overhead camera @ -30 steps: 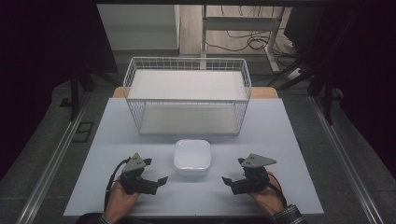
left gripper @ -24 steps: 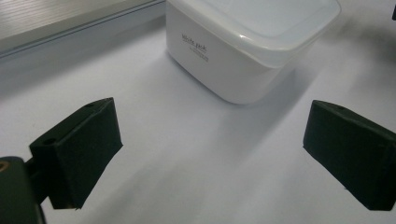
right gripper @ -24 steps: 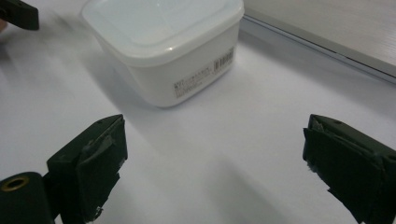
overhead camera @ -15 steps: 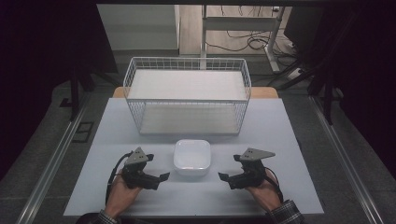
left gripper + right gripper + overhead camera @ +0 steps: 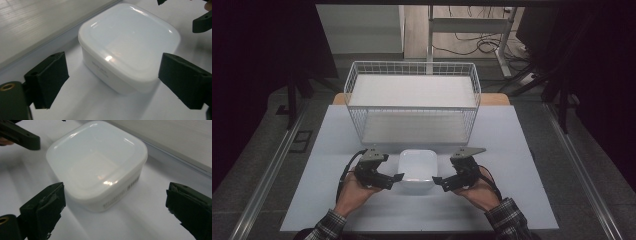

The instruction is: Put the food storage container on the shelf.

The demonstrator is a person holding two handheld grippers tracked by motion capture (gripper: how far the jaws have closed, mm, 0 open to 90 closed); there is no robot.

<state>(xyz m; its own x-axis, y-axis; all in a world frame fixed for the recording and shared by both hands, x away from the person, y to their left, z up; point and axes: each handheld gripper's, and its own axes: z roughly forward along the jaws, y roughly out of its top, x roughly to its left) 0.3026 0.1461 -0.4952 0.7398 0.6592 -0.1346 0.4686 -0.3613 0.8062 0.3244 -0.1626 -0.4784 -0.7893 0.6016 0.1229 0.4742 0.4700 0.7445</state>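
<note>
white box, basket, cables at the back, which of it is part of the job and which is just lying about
Likely in the job:
white lidded box
left gripper, open
right gripper, open
possibly the wire basket

Just about:
cables on the floor
metal stand

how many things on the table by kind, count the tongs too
white lidded box: 1
wire basket: 1
tongs: 2, left tongs and right tongs, both open, one at each side of the box
total: 4
</note>
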